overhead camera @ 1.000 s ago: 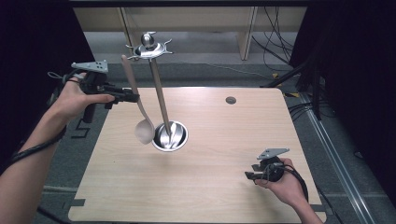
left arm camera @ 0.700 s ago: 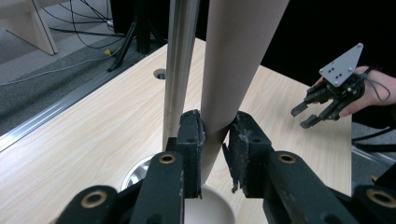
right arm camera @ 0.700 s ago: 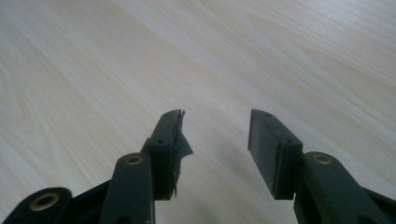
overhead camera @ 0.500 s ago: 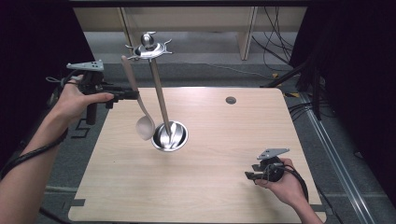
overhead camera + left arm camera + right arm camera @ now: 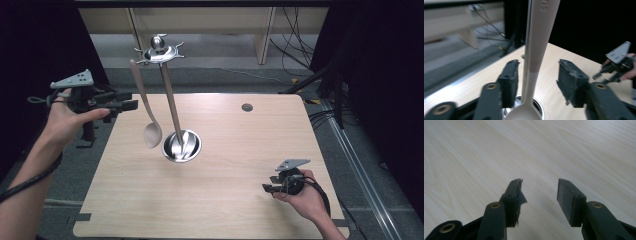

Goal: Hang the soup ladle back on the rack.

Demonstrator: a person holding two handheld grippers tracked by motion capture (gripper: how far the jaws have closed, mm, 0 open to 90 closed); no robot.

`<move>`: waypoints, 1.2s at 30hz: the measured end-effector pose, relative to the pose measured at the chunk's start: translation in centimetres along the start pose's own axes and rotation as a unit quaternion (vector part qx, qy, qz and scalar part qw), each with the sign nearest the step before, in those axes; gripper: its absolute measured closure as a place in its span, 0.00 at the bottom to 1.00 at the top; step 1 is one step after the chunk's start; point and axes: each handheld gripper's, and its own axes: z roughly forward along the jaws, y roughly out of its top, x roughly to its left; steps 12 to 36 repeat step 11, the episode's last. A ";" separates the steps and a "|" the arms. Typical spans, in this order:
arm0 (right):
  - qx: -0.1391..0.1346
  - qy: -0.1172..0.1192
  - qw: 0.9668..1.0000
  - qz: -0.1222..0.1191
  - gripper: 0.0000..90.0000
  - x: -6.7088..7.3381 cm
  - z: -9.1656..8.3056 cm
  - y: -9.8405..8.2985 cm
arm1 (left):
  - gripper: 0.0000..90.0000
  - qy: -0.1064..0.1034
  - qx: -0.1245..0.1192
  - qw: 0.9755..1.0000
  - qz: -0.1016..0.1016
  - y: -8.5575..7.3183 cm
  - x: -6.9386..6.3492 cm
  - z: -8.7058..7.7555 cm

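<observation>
1. The metal utensil stand (image 5: 172,107) rises from a round base (image 5: 182,145) set on the wooden table (image 5: 225,200), a little left of the table's middle; everything below is placed against this stand
2. A beige spoon (image 5: 145,107) hangs from a hook on the stand's top ring (image 5: 159,52), just left of the pole, bowl downward and clear of the table
3. The left gripper (image 5: 122,104) is held in the person's left hand (image 5: 67,120) to the left of the stand, off the table's left edge, pointing level toward the spoon
4. Its jaws have just been opening and now stand wide apart; in the left gripper view the spoon handle (image 5: 539,45) runs down between the two pads (image 5: 510,82), with a gap on the right side, while contact with the left pad cannot be told
5. The right gripper (image 5: 270,187) rests in the right hand (image 5: 307,200) well to the right of the stand, near the table's front right corner
6. In the right gripper view its jaws are spread, with bare table (image 5: 536,150) between them
</observation>
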 end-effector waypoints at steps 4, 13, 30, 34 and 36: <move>0.002 0.000 1.000 0.007 0.61 0.0 -0.2 0.0 | 0.35 0.065 -0.051 0.997 -0.002 -3.7 -2.6 -2.2; -0.006 -0.003 1.000 0.011 0.61 -0.1 -0.4 0.1 | 0.27 0.143 -0.035 0.988 -0.036 -14.5 -8.0 -3.1; -0.006 -0.003 1.000 0.011 0.61 -0.1 -0.4 0.1 | 0.27 0.143 -0.035 0.988 -0.036 -14.5 -8.0 -3.1; -0.006 -0.003 1.000 0.011 0.61 -0.1 -0.4 0.1 | 0.27 0.143 -0.035 0.988 -0.036 -14.5 -8.0 -3.1; -0.006 -0.003 1.000 0.011 0.61 -0.1 -0.4 0.1 | 0.27 0.143 -0.035 0.988 -0.036 -14.5 -8.0 -3.1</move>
